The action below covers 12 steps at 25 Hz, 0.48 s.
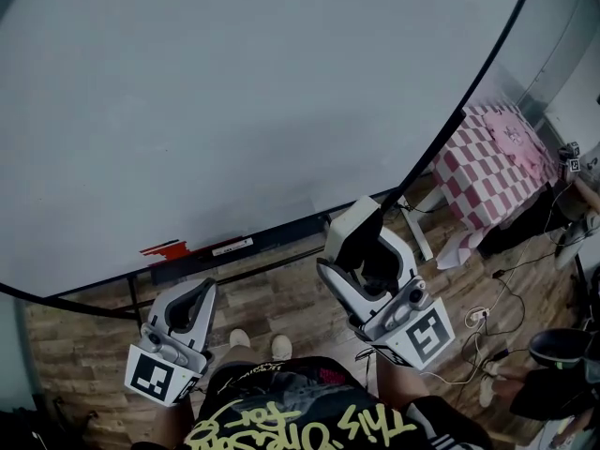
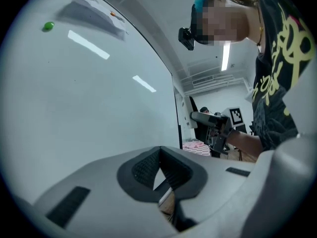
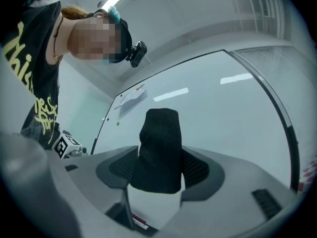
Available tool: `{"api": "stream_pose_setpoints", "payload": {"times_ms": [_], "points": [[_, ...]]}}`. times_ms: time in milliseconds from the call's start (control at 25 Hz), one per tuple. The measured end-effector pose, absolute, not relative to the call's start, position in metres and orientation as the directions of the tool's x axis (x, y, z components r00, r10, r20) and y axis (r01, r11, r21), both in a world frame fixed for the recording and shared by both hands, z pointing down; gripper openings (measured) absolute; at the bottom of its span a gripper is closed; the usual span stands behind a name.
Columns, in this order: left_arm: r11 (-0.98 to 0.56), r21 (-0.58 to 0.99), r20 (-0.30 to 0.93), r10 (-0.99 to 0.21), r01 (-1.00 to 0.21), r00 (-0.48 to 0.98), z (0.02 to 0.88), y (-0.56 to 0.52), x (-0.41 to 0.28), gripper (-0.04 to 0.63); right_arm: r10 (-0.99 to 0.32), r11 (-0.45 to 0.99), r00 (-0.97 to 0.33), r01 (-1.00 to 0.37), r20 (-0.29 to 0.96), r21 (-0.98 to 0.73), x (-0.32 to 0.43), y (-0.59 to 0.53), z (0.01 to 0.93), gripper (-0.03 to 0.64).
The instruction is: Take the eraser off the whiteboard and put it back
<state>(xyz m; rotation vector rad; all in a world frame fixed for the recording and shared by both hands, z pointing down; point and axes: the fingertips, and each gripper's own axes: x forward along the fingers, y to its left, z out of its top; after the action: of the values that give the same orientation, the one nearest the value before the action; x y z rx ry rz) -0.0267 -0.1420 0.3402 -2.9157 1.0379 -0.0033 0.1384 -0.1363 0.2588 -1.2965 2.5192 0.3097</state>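
Two grippers show in the head view, low before the whiteboard (image 1: 234, 92). The right gripper (image 1: 367, 242) points up at the board's lower edge with a dark eraser (image 1: 356, 249) in it. The left gripper (image 1: 199, 298) hangs lower, over the wooden floor (image 1: 281, 298). A ledge (image 1: 234, 247) runs under the board, and a checked cloth (image 1: 492, 157) and cables lie off to the right.

From the left gripper view, its fingers (image 2: 143, 167) are clenched together at the tips with nothing between them. The board rises at the left, bare but for a green magnet (image 2: 48, 26) high up.

From the right gripper view, the fingers grasp the eraser's lower part, so it stands up past them, clear of the board.

The eraser seems already off, so returning it is the step in hand. That calls for bringing it flat against the board, then releasing. Bare board above gives wide room; the ledge below is the edge to avoid.
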Motion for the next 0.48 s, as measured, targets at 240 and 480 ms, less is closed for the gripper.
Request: {"api": "stream_pose_setpoints", "payload": {"times_ms": [240,480], "points": [[-0.758,-0.050,-0.018,-0.650,-0.650,0.760,0.338,-0.142,-0.032,0.006,-0.763,0.561,-0.554,-0.823,-0.332,0.084,0.136,-0.158,0.255,0.264],[-0.737,-0.056,-0.022,-0.674,-0.674,0.738,0.336,-0.140,-0.042,0.006,-0.761,0.548,-0.556,-0.827,-0.333,0.127,0.126,-0.179,0.241,0.264]]}}
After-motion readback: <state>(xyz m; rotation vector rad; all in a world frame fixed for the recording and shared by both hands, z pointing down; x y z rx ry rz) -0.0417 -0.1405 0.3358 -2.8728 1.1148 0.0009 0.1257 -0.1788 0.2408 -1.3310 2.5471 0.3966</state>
